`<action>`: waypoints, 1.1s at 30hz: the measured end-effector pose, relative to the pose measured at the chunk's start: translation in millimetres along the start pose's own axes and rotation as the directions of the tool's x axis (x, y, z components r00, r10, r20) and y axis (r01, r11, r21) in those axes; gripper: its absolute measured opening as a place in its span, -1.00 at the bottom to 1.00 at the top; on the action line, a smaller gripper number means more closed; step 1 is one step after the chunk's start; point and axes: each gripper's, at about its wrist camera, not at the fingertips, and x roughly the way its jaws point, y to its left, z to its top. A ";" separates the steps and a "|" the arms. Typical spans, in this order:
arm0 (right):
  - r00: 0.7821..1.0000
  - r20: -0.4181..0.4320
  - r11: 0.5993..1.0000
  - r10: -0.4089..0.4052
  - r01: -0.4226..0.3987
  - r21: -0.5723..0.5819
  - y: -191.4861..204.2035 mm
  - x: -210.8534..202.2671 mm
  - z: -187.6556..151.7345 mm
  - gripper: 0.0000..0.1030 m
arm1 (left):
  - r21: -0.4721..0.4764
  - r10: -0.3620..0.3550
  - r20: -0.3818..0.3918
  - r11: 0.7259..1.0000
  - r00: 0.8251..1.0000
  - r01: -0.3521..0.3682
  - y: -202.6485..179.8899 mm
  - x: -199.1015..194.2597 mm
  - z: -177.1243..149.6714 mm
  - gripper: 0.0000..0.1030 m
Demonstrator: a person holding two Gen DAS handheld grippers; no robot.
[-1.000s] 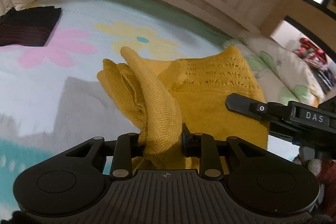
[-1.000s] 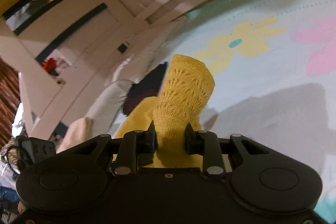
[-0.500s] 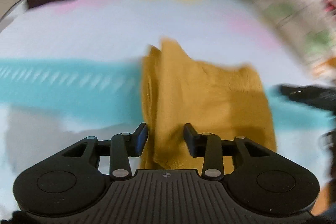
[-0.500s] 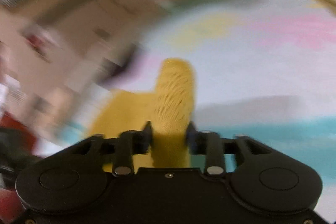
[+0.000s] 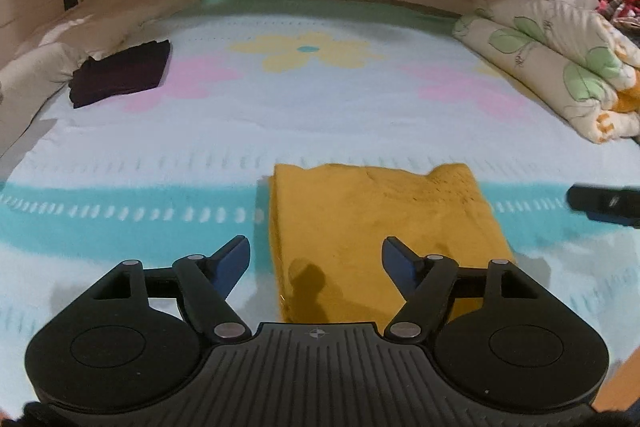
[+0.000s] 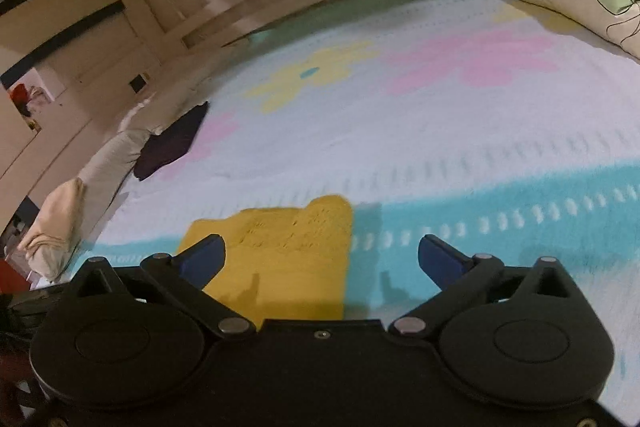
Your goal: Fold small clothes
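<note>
Both jaws opening, gripping nothing, left gripper (image 5: 316, 259), right gripper (image 6: 322, 255), yellow knit garment (image 5: 384, 227) near edge hidden behind grippers

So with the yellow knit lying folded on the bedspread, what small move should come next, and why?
Probably draw both away: the yellow knit lies flat on the bedspread, and the left hand-held gripper and right hand-held gripper are opening, neither pinching it.

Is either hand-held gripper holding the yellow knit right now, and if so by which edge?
Nothing is held. Both the left hand-held gripper and the right hand-held gripper are opening, pads clear of the folded yellow knit, which lies flat on the bedspread.
</note>
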 end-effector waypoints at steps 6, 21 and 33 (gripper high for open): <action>0.998 -0.018 0.991 -0.059 0.056 -0.121 21.9 -15.3 -39.2 0.99 | -0.032 -0.004 -0.029 0.999 1.000 0.003 -8.6 -14.3 -31.0 0.42; 0.989 0.063 0.978 -0.131 0.139 -0.152 45.3 -56.2 -89.2 0.99 | 0.007 0.047 0.026 0.999 0.999 -0.047 -25.3 -47.5 -63.4 0.87; 0.987 0.094 0.975 -0.129 0.144 -0.169 56.9 -69.3 -101.4 0.99 | 0.010 0.035 0.050 0.999 0.998 -0.035 -27.8 -61.5 -76.3 0.87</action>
